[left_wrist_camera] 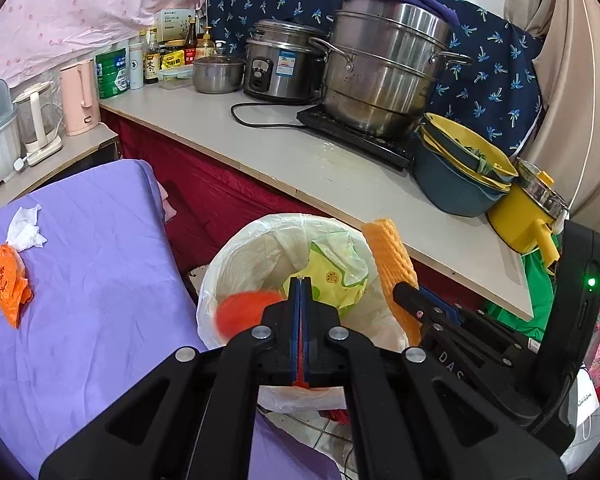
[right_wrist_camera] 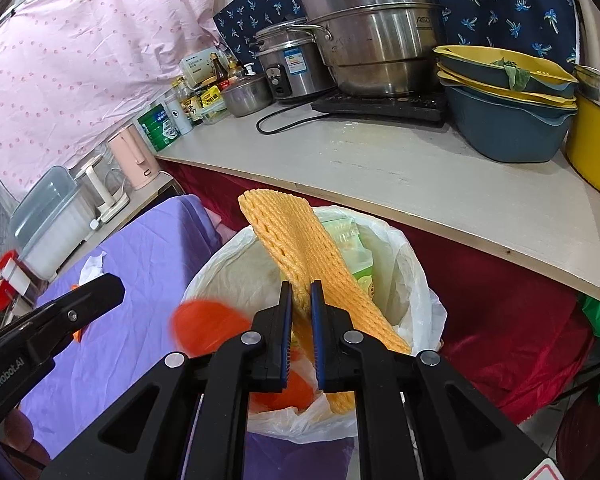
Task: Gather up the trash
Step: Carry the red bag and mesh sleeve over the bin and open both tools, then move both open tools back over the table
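The yellow-orange foam net sleeve, a flat strip with a ribbed mesh surface, runs lengthwise up and away from the right gripper, its free end tilted to the upper left and standing above the rim of the trash bin. Its lower part sits pinched between the right gripper's blue-padded jaws, which stand narrowly apart and clamp the foam; a short tail of the strip hangs out below the jaws. From the left wrist view the same sleeve rises just right of the left gripper, leaning slightly left at its top. The left gripper's jaws are pressed fully together on a thin orange wrapper, whose edge shows as an orange line between the pads; the rest of it bulges out to the left of the jaws as a blurred red-orange blob, over the near left rim of the bin. Both grippers hover side by side above the bin's mouth, which lies directly ahead of and below their tips. The bin is lined with a white translucent bag and already holds a pale green and yellow package. Far to the left of the left gripper, on a purple cloth, lie another crumpled orange bag and a wad of white tissue, touching each other.
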{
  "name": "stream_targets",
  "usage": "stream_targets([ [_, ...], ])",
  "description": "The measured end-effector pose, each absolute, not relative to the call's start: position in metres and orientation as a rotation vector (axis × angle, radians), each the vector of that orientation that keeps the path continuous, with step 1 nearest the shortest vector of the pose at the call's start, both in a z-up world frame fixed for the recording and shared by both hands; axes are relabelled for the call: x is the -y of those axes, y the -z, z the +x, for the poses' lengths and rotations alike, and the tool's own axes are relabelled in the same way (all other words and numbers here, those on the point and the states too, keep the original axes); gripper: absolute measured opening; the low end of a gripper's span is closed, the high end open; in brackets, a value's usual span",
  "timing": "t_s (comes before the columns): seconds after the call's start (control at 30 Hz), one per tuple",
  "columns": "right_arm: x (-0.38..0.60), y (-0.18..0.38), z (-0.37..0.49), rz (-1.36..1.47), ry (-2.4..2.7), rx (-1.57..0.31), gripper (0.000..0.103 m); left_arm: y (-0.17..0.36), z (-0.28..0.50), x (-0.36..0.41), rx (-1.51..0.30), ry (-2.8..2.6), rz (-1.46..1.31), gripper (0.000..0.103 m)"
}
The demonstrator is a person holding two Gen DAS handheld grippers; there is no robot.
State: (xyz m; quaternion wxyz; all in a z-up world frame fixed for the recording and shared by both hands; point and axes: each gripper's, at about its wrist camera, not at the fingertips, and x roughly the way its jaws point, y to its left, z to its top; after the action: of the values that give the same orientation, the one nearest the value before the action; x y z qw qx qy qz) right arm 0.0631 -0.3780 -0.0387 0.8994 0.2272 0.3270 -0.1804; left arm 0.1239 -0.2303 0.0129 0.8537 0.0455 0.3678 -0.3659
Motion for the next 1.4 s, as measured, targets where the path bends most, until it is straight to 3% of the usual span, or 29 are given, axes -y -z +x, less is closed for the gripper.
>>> stream_targets([
  [0.13,0.377,0.039,0.063,0.471,0.372,-0.675,0.011,-0.014,0.131,0.232,-0.778,0.754,0.089,0.0],
  [0.3,0.375,0.04,0.065,0.483,0.363,-0.679,0.021,-0.013,0.139,0.222,-0.787,0.717,0.068,0.001],
  [0.5,0.372,0.039,0.067,0.491,0.357,-0.675,0.027,-0.011,0.145,0.208,-0.794,0.671,0.047,0.015],
  [0.63,0.367,0.037,0.07,0.481,0.35,-0.677,0.028,-0.011,0.146,0.2,-0.784,0.646,0.047,0.031],
  [0.8,0.36,0.031,0.072,0.47,0.339,-0.67,0.033,-0.013,0.147,0.188,-0.773,0.623,0.046,0.032],
  [1.4,0.313,0.018,0.097,0.41,0.271,-0.676,0.035,-0.013,0.17,0.119,-0.774,0.516,-0.03,0.036],
])
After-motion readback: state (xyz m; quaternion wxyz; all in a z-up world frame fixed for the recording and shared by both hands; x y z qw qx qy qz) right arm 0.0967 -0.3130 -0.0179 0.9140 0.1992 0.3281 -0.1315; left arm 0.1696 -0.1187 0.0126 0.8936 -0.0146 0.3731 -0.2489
